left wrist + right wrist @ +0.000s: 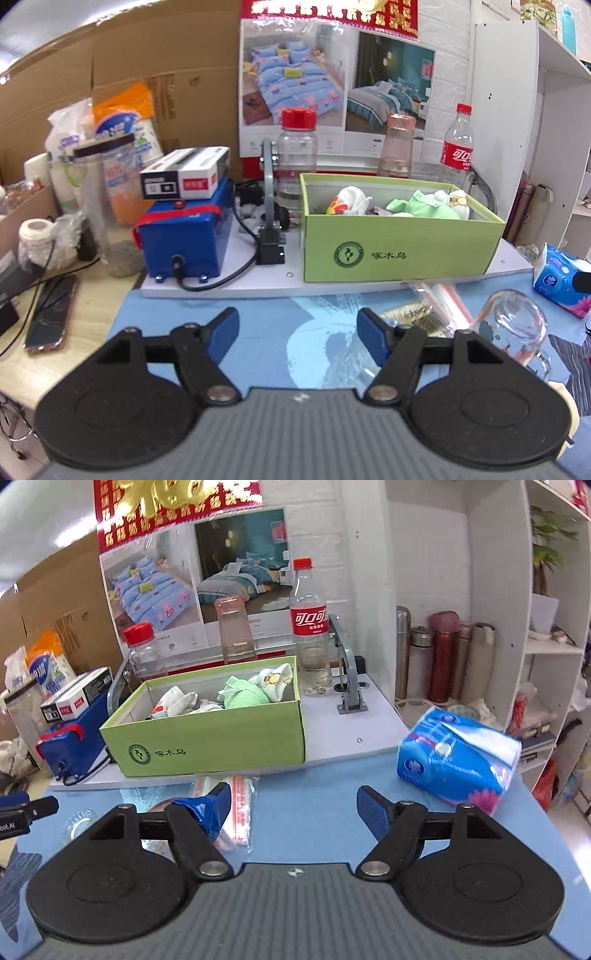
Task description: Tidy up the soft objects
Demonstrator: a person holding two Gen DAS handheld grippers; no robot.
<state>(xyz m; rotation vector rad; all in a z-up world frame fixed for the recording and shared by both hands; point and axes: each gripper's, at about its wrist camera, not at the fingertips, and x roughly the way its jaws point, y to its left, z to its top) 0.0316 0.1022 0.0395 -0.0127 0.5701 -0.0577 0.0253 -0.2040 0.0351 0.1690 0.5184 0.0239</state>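
A green cardboard box (399, 251) (214, 746) stands on a white board ahead of both grippers. Inside lie soft items: a white sock with a red and yellow print (349, 201) (173, 701), a light green cloth (417, 205) (242, 696) and a white sock with a yellow bear print (456, 203) (275, 681). My left gripper (297, 328) is open and empty above the blue mat. My right gripper (293, 805) is open and empty above the mat. A blue tissue pack (458, 755) (561, 284) lies right of the box.
A blue power unit (184, 236) with small boxes on top stands left of the green box. Bottles (297, 147) (308, 627) stand behind it. An overturned glass (513, 328) and plastic packets (240, 812) lie on the mat. A phone (51, 314) lies far left. Flasks (443, 657) stand by shelves.
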